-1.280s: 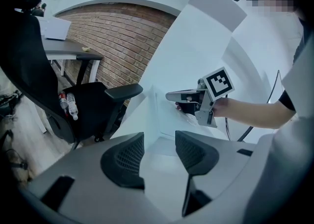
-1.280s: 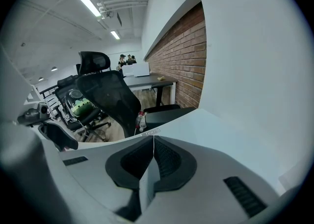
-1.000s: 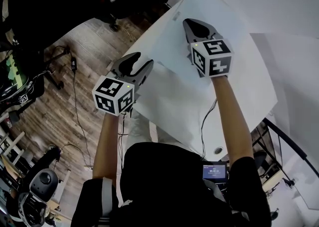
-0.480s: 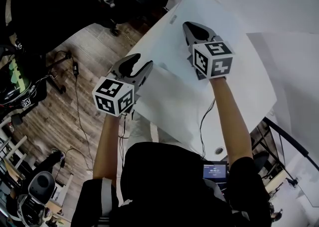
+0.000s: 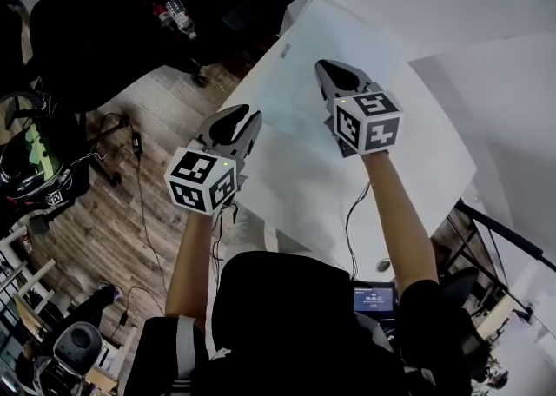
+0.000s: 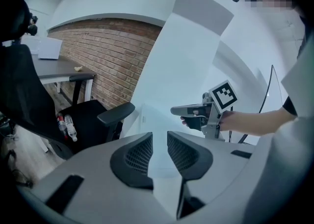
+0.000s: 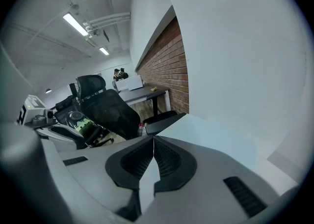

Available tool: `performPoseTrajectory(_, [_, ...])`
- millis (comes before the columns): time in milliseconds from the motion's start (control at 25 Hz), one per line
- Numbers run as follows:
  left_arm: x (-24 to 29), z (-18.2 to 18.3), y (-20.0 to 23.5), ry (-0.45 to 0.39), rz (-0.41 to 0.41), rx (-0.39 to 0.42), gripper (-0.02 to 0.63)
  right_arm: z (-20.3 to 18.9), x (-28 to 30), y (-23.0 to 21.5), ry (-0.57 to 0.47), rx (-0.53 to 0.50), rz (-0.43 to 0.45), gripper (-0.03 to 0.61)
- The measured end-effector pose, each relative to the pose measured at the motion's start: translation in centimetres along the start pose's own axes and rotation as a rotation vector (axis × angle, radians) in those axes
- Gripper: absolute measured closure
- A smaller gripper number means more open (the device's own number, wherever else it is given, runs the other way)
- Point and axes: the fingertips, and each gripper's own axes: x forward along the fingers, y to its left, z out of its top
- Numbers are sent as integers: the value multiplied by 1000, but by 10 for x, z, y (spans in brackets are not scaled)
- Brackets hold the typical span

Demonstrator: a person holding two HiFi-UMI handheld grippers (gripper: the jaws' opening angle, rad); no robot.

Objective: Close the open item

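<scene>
White table (image 5: 295,186) — right gripper (image 5: 324,66) over it, jaws together.

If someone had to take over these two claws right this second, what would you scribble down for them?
Left claw: partly open, its jaws have just been closing, and nothing is between them. It is held in the air over the near edge of the white table.
Right claw: shut and empty, in the air further in over the table.
Job's thing: no open item shows in any view.
Done: nothing that I can see.
Left: find the open item and close it.
</scene>
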Motion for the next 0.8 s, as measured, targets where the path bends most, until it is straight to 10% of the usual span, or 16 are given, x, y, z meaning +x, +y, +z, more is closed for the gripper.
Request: performPoseTrajectory(800, [-34,90,-94,-154,-71,84,598,44,-138,24,-205,49,-61,540])
